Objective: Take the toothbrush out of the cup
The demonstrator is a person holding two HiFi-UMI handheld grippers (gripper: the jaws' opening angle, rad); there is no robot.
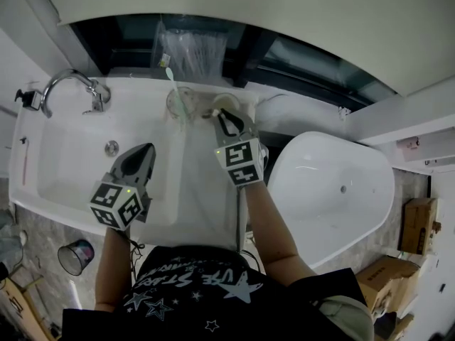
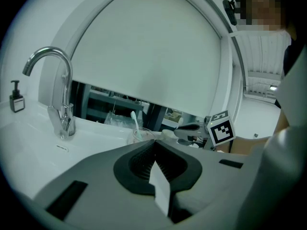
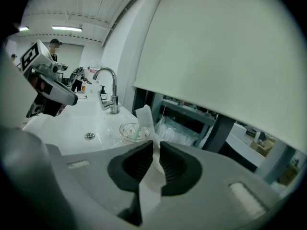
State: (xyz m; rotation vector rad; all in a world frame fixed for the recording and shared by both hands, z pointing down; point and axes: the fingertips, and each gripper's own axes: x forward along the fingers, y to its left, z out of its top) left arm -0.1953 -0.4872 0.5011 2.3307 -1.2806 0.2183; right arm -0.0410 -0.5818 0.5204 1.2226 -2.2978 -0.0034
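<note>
Judging by how things lie, the task is at the grasp and not past it: the right gripper [image 3: 156, 152] has its fingers [image 3: 176, 166] pinched tight on a white handle [image 3: 145, 119] that rises just beside the clear cup [image 1: 182, 104] at the back of the sink worktop [image 1: 135, 91], and nothing is lifted clear yet. A pale toothbrush [image 1: 171, 79] stands in that cup, leaning out over its rim; whether the gripped handle is a second brush I cannot tell. The left gripper [image 1: 147, 149] hangs over the basin, fingers together on nothing from the worktop. Left to do: draw the brush up and out. As for writing, the dark shirt [image 1: 192, 283] bears white stars and lettering that seems to include "STAR"; the marker cubes [image 1: 239, 162] show only squares
</note>
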